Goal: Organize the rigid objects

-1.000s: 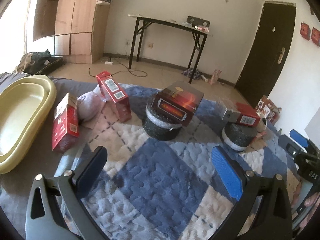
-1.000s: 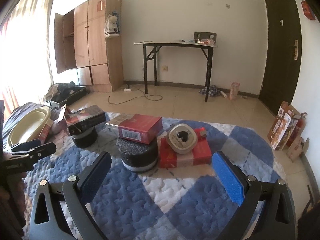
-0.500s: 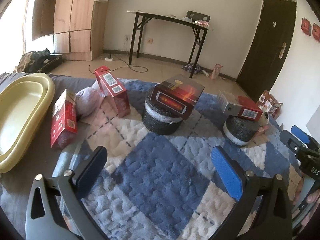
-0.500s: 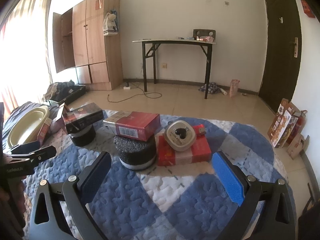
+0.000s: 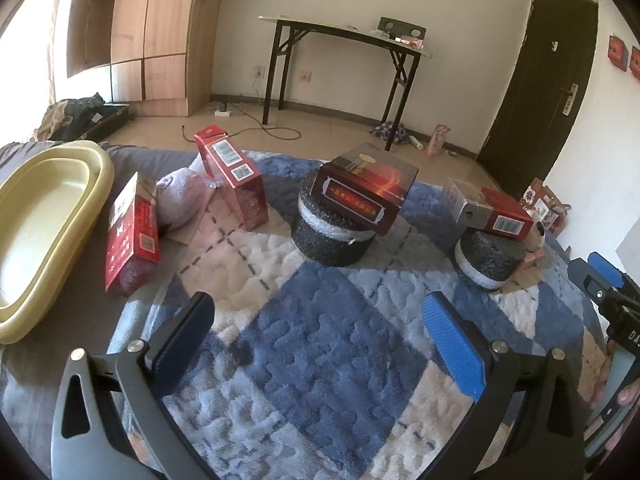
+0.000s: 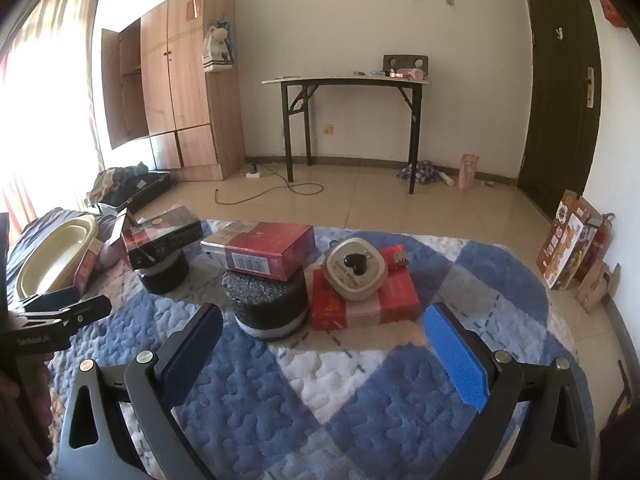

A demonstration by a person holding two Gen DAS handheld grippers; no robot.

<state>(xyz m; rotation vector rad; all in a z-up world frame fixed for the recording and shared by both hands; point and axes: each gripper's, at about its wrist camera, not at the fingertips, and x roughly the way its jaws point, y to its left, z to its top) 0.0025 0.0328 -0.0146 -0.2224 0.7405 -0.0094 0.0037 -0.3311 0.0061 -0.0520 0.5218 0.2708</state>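
Quilted blue-white blanket (image 6: 360,400), perhaps bedding; tiled floor (image 6: 380,200) beyond.

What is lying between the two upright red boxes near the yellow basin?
In the left wrist view, a pale purple soft bundle lies between the left red box and the tilted red box.

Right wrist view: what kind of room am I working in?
Likely a sparsely furnished home room: a wooden wardrobe, a folding table against the wall, and a blue-and-white quilted rug holding the boxes.
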